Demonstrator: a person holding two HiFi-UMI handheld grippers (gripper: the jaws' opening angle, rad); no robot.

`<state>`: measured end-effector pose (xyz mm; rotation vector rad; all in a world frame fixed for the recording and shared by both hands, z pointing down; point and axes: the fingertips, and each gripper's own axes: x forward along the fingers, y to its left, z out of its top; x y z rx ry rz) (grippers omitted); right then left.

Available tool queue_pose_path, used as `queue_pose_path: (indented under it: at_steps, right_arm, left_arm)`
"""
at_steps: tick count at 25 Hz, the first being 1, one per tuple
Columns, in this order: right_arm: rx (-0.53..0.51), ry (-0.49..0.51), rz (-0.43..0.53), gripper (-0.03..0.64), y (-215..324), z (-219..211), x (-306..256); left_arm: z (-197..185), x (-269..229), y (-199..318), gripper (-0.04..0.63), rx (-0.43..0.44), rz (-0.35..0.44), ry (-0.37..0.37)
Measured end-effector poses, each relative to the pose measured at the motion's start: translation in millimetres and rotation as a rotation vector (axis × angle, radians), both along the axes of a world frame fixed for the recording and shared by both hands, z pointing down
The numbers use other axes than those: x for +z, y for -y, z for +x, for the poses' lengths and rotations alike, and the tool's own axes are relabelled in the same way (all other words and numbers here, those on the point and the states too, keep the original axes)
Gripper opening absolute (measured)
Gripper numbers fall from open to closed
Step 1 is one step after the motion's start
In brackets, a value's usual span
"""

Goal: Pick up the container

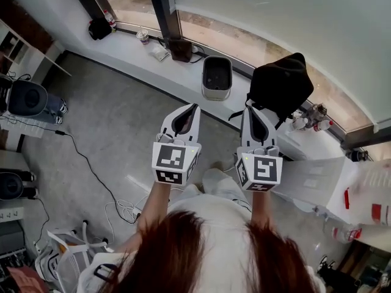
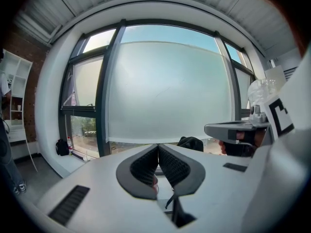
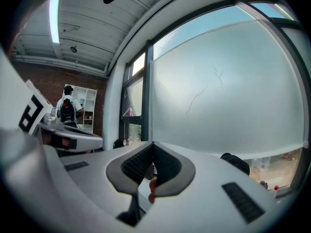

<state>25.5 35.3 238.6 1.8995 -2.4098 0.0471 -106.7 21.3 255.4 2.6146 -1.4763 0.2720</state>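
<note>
Container point(image 1: 215, 93) — pale, rounded-rectangular, dark inside — upright on ledge point(image 1: 182, 75).

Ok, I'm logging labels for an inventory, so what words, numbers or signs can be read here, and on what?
No text here can be read.
Left cube and right cube: black-and-white square patterns, not words.
Red labels at the far right: too small to read.
Bottle on the window sill: label too blurred to read.
Grey bin: no print visible.
</note>
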Motion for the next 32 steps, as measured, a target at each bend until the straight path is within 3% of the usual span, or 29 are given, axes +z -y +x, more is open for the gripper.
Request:
queue_pose_path:
  at_steps: [7, 14, 20, 32]
  right_arm:
    - [-0.056, -0.032, 0.002, 0.025, 50, 32, 15]
    - [-0.094, -0.048, -0.002, 0.025, 84, 42, 32]
    - [-0.105, -0.108, -0.008, 0.025, 104, 50, 54]
    - [-0.097, -0.124, -0.052, 0.025, 166, 43, 113]
  left_arm:
    - [35, 13, 41, 0.017, -0.067, 0.002, -0.006]
    - [47, 30, 70, 0.016, -0.104, -0.011, 0.011]
    - [57, 46, 91, 0.017, -0.087, -0.018, 0.014]
    - [49, 106, 164, 0.017, -0.084, -0.021, 0.029]
